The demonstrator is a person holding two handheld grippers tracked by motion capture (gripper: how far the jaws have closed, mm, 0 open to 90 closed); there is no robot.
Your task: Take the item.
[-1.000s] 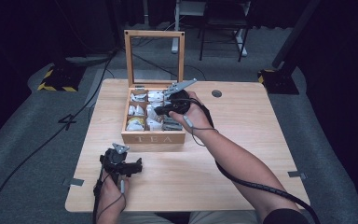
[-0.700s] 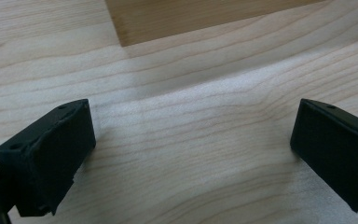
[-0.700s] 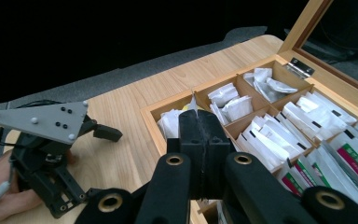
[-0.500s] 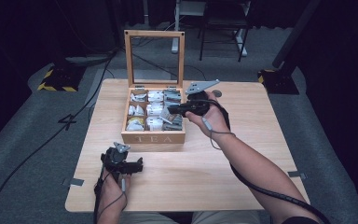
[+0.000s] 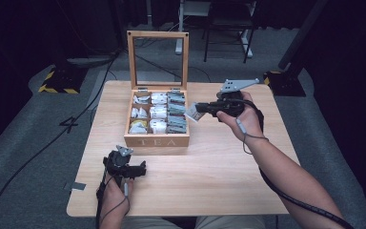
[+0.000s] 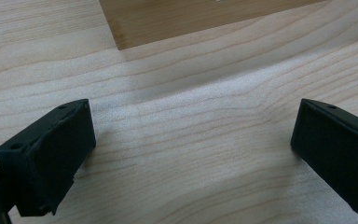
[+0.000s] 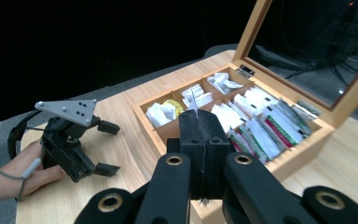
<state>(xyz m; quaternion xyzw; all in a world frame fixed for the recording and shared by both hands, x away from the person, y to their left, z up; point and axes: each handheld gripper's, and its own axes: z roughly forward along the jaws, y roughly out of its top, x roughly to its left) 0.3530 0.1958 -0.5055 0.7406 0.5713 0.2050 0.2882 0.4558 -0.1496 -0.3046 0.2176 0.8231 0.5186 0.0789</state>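
An open wooden tea box (image 5: 157, 140) stands mid-table, its compartments full of tea bags. My right gripper (image 5: 195, 110) hovers just right of the box, above the table, shut on a small white tea bag (image 5: 191, 113). In the right gripper view the jaws (image 7: 199, 126) are pressed together and a thin edge of the tea bag (image 7: 193, 100) sticks up between them. My left gripper (image 5: 140, 168) rests low on the table in front of the box, open, with nothing between its fingers (image 6: 51, 158). The right gripper view also shows the left gripper (image 7: 107, 148).
The box's glass lid (image 5: 157, 59) stands upright at the back. The box's front corner (image 6: 191, 18) lies just ahead of the left jaws. Bare tabletop (image 5: 228, 167) stretches right of and in front of the box. A chair (image 5: 228, 28) and cables lie beyond the table.
My right gripper has lifted away from over the box's compartments and moved right, carrying the tea bag. The left gripper has stayed put.
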